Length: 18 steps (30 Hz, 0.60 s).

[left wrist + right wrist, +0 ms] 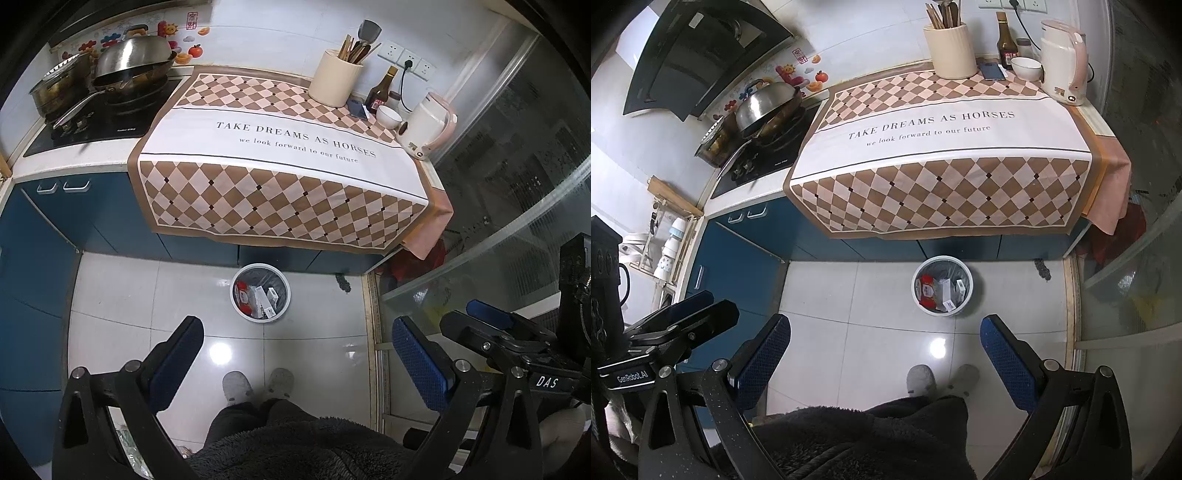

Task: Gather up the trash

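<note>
A white round trash bin [260,291] [942,286] with a dark liner stands on the tiled floor below the counter. Inside lie a red packet [243,295] [926,290] and white boxes [272,294] [946,291]. My left gripper [295,332] is open and empty, held above the floor nearer than the bin. My right gripper [884,328] is open and empty too, at the same height. The right gripper shows at the left wrist view's right edge [491,317], and the left gripper at the right wrist view's left edge [687,314].
A counter with a checkered cloth [280,155] [945,147] carries a utensil holder [335,78], bottle [380,92], bowl [388,117], phone [991,71] and kettle [424,127]. Pans [133,62] sit on the stove. Blue cabinets [33,240], a glass door [517,184], and a person's slippers [236,386] are nearby.
</note>
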Each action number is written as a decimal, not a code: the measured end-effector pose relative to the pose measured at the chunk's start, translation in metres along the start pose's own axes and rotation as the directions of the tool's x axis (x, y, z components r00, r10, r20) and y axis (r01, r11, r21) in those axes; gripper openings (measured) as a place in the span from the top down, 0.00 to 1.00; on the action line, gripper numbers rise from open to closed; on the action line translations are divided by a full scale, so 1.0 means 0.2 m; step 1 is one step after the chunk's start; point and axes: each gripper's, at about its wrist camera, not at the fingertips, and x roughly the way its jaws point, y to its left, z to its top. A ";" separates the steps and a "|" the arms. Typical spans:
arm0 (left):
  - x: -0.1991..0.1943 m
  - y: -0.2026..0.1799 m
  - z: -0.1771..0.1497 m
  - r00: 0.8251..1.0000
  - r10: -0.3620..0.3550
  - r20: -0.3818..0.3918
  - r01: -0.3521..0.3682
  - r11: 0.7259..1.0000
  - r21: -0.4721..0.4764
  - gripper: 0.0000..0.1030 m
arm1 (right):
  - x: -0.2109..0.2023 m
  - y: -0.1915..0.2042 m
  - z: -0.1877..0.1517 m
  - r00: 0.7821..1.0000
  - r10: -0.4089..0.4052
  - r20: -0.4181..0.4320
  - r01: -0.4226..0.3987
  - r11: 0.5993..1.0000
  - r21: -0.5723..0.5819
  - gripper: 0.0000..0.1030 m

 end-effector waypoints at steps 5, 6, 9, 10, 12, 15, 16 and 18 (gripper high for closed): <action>0.00 0.00 0.00 1.000 -0.001 -0.001 0.001 1.000 -0.003 0.00 | 0.00 0.00 -0.01 1.000 -0.002 -0.003 0.002 1.000 0.012 0.00; 0.00 0.00 0.00 1.000 -0.001 -0.002 0.001 1.000 -0.002 0.00 | 0.01 0.01 -0.02 1.000 -0.002 -0.003 0.002 1.000 0.014 0.00; 0.00 0.01 0.00 1.000 -0.002 -0.002 0.002 1.000 -0.001 0.00 | 0.02 0.03 -0.02 1.000 -0.004 -0.006 0.004 1.000 0.017 0.00; 0.00 0.01 0.00 1.000 -0.002 -0.003 0.002 1.000 0.001 0.00 | 0.02 0.03 -0.02 1.000 -0.003 -0.008 0.003 1.000 0.019 0.00; 0.00 0.01 0.00 1.000 -0.001 -0.003 0.001 1.000 0.000 0.00 | 0.03 0.03 -0.01 1.000 -0.002 -0.010 0.002 1.000 0.024 0.00; 0.00 0.00 0.00 1.000 0.002 -0.003 -0.002 1.000 -0.002 0.00 | 0.04 0.04 -0.01 1.000 -0.001 -0.011 0.002 1.000 0.025 0.00; 0.00 0.00 0.00 1.000 0.002 -0.003 -0.002 1.000 0.000 0.00 | 0.04 0.04 -0.01 1.000 0.001 -0.012 0.000 1.000 0.026 0.00; 0.00 0.00 0.00 1.000 0.000 -0.004 0.000 1.000 0.000 0.00 | 0.04 0.04 -0.01 1.000 0.002 -0.013 -0.002 1.000 0.025 0.00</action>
